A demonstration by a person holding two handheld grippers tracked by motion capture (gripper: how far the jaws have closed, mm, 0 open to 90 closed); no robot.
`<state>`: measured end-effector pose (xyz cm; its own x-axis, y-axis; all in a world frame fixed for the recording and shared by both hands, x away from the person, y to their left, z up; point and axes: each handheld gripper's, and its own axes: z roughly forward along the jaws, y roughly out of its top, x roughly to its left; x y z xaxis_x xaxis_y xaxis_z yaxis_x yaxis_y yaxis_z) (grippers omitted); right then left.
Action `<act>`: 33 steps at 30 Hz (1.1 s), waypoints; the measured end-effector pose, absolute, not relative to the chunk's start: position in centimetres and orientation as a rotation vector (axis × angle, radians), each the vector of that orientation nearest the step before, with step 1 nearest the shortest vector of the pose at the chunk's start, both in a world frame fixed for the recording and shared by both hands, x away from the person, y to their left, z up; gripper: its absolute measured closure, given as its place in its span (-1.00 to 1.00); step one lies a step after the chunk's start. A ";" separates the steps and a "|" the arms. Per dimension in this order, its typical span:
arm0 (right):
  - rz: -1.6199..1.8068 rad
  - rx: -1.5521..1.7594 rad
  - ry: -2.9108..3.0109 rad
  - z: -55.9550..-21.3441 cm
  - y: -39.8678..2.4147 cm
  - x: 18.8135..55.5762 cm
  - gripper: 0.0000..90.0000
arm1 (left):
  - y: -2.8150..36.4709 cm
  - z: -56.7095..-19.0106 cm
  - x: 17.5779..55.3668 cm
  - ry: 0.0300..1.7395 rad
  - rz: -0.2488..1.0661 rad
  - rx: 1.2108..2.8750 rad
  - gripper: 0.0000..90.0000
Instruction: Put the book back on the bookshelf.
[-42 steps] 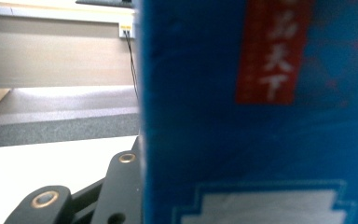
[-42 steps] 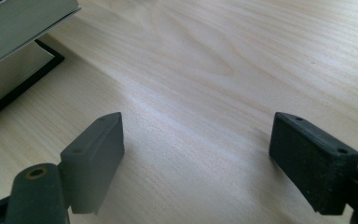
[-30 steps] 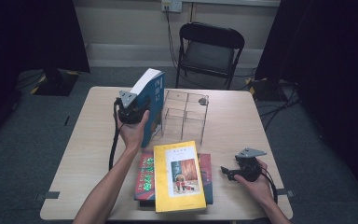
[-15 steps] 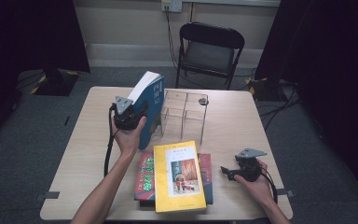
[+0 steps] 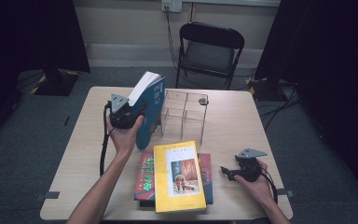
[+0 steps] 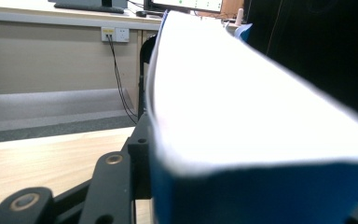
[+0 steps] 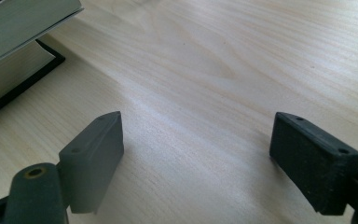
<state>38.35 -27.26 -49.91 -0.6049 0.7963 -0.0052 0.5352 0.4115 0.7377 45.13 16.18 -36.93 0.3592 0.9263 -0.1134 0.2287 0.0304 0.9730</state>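
With the left gripper (image 5: 129, 113), its jaws just easing wider, around the blue book (image 5: 150, 109), the person should steady it against the clear rack (image 5: 185, 112) at three o'clock before letting go, while the right gripper (image 5: 229, 171) rests open.

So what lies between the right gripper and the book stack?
Bare tabletop in the high view: nothing sits between the right gripper and the book stack.

The table (image 5: 233, 126) is pale wood-grain laminate, smooth with a soft sheen. The blue book (image 5: 150, 109) has a smooth, slightly glossy cover and matt white paper edges. At its 3 o'clock, the rack (image 5: 182, 112) is clear, shiny plastic. The right gripper (image 7: 196, 154) has matt black plastic pads (image 7: 98, 154).
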 end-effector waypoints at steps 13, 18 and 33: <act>1.017 1.147 2.315 -49.9 -27.3 38.3 -0.61 | 17.2 -35.1 44.9 1.093 0.695 1.507 0.12; 1.016 1.147 2.315 -49.9 -27.3 38.3 -0.61 | 17.6 -34.3 45.0 1.104 0.648 1.533 0.12; 1.016 1.148 2.315 -49.9 -27.3 38.4 -0.61 | 17.8 -31.4 46.2 1.191 0.561 1.722 0.07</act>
<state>38.35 -27.25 -49.92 -0.6038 0.7971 -0.0050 0.5358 0.4105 0.7378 46.19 17.75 -31.40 0.4239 0.8959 -0.1330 0.4672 -0.0905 0.8795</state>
